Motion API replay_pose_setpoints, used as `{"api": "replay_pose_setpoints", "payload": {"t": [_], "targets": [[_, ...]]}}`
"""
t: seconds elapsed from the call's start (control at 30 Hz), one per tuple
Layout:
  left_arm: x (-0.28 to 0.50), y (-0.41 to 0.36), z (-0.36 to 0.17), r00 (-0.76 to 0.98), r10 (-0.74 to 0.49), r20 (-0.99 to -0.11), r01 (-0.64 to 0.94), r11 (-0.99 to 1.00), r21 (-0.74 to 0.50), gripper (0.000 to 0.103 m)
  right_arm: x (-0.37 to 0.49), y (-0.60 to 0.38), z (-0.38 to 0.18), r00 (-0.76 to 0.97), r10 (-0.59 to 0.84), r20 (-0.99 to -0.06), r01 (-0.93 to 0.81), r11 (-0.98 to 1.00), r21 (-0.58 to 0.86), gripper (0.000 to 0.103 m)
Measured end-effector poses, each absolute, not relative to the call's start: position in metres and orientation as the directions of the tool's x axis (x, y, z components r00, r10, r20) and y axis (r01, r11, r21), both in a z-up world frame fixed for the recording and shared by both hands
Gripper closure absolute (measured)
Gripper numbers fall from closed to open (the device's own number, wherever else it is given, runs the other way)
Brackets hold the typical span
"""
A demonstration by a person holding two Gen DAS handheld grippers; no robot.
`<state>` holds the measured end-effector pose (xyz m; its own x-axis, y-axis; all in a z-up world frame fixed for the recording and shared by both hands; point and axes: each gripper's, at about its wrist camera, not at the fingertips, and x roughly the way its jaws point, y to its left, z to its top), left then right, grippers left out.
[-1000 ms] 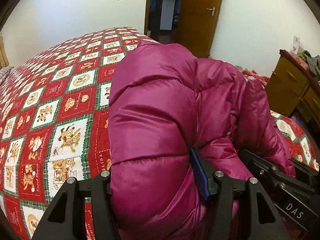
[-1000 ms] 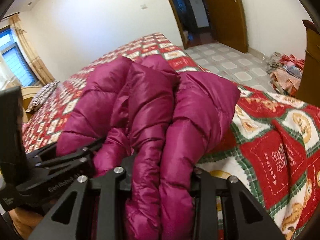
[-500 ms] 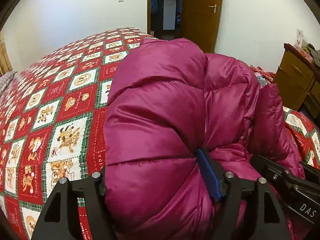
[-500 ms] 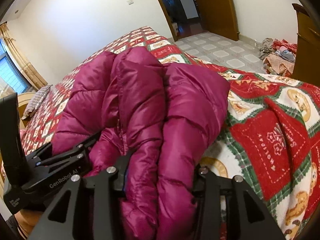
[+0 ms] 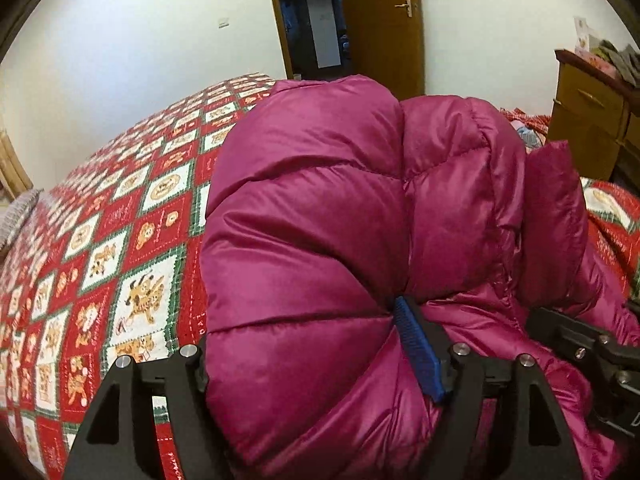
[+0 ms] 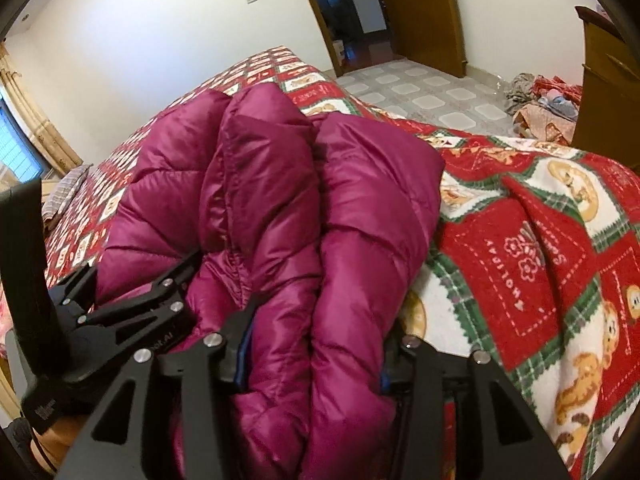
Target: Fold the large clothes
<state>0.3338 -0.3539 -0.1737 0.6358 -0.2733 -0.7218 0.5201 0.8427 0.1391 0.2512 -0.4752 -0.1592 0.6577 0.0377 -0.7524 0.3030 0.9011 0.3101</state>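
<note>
The magenta down jacket (image 5: 320,216) sits bunched in thick quilted folds at the near edge of the bed, on the red-and-white bear-patterned quilt (image 5: 132,248), with its near end gathered up between the two tools. It is bulky and slippery-looking, so a single pinch would likely let the layers slide apart; that seems to be why it is held at two places side by side.

The left gripper (image 5: 316,364) has its jaws spread around one fat roll of the padding, the blue pad (image 5: 416,352) on one finger pressing into the crease where two folds meet. The jaws stand fairly wide only because the stuffing fills them; they are closed on cloth, not empty.

The right gripper (image 6: 316,360) grips the neighbouring stack, two or three layers running lengthwise between its jaws, again filled out by the padding. In its view the left tool lies close alongside, tucked against the same bundle. Held like this the folded layers stay stacked, and I judge the coat is being kept pressed together so the fold does not spring open.

Beyond the jacket the quilt runs back toward a white wall and an open wooden door (image 5: 380,28). A wooden dresser (image 5: 592,128) stands to one side, and a heap of clothes (image 6: 540,100) lies on the tiled floor.
</note>
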Motion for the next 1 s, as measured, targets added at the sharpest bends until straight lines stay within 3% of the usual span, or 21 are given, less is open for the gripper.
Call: {"api": "replay_pose_setpoints", "payload": {"t": [0.33,0.47,0.57,0.6,0.67,0.7,0.77,0.9,1.0], "targets": [[0.330,-0.356,-0.174,0.652,-0.267,-0.710,0.527,0.833,0.171,0.029,0.232,-0.472,-0.123,0.697,-0.086,-0.712,0.359,0.901,0.243,0.055],[0.330,-0.355,-0.174,0.642,-0.276,-0.715,0.530,0.834,0.154,0.029,0.241,-0.471,-0.089,0.737,-0.186,-0.650,0.374,0.913,0.164,0.055],[0.330,-0.356,-0.175,0.647,-0.272,-0.712,0.527,0.835,0.160,0.029,0.248,-0.481,-0.071,0.779,-0.167,-0.604,0.358,0.909,0.211,0.055],[0.329,-0.357,-0.175,0.651,-0.268,-0.710,0.525,0.835,0.165,0.029,0.255,-0.480,-0.070,0.783,-0.125,-0.609,0.327,0.915,0.234,0.057],[0.326,-0.358,-0.175,0.657,-0.265,-0.706,0.522,0.835,0.172,0.029,0.275,-0.476,-0.076,0.768,-0.055,-0.638,0.273,0.929,0.249,0.076],[0.326,-0.359,-0.175,0.658,-0.265,-0.705,0.522,0.835,0.173,0.029,0.289,-0.474,-0.085,0.744,-0.029,-0.667,0.261,0.932,0.250,0.081],[0.324,-0.358,-0.174,0.651,-0.275,-0.708,0.526,0.835,0.160,0.029,0.312,-0.474,-0.108,0.696,0.016,-0.718,0.251,0.931,0.264,0.083],[0.331,-0.351,-0.173,0.619,-0.309,-0.722,0.540,0.835,0.105,0.029,0.322,-0.480,-0.136,0.636,-0.062,-0.769,0.311,0.933,0.181,0.084],[0.339,-0.342,-0.169,0.577,-0.359,-0.733,0.541,0.841,0.014,0.027,0.313,-0.491,-0.156,0.617,-0.070,-0.784,0.352,0.915,0.195,0.087]]}}
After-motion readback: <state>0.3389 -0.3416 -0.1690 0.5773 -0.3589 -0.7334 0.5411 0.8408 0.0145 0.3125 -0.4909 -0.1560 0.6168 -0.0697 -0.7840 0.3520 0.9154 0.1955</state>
